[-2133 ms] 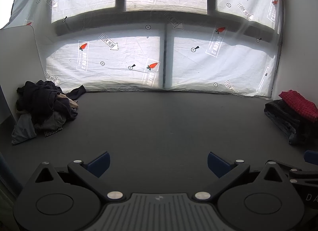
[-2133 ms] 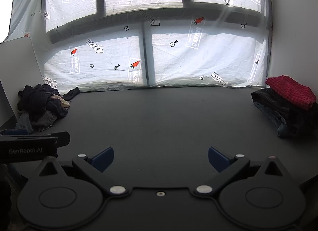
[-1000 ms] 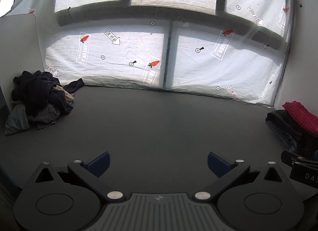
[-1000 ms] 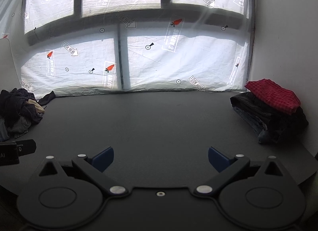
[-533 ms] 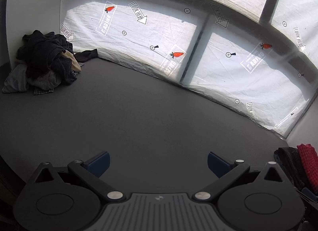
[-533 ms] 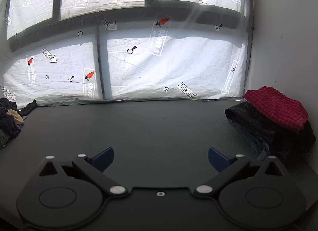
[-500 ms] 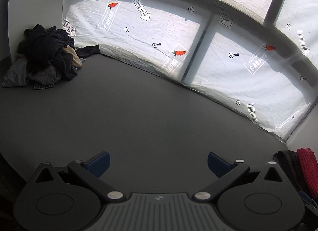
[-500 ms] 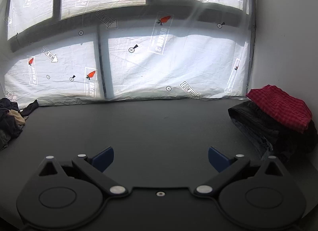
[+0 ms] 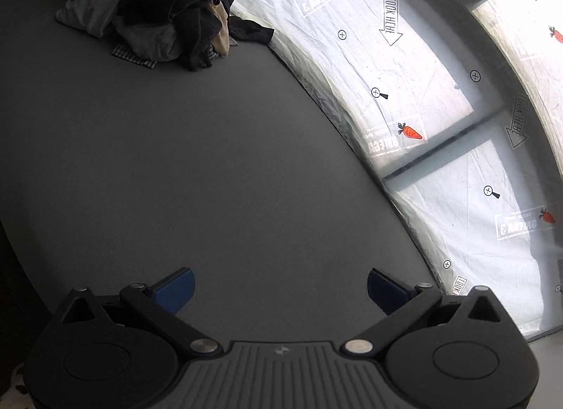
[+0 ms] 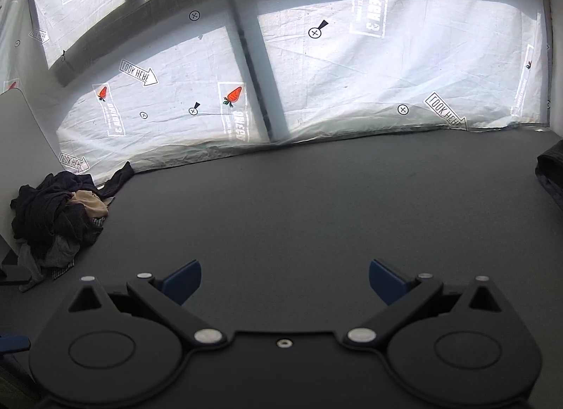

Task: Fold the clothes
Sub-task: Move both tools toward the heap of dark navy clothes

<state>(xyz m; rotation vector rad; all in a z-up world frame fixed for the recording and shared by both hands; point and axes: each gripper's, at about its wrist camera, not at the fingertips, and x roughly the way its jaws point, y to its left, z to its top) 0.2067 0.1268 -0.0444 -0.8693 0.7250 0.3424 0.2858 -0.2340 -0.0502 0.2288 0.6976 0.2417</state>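
A heap of unfolded dark clothes [image 9: 169,11] lies at the far left of the grey table [image 9: 211,163]; it also shows in the right wrist view [image 10: 56,219]. My left gripper [image 9: 280,289] is open and empty, over bare table, well short of the heap. My right gripper [image 10: 285,280] is open and empty over the middle of the table [image 10: 316,215]. The dark edge of a folded stack [image 10: 550,170] shows at the far right.
A window covered with printed white plastic sheet [image 10: 352,75] runs along the table's far edge. A white panel [image 10: 21,134] stands behind the heap at the left. The table's near left edge [image 9: 14,233] curves close to my left gripper.
Both grippers have swung to the left. The heap of clothes is now larger and nearer in the left view; the folded stack with the red garment has slid almost out of the right view.
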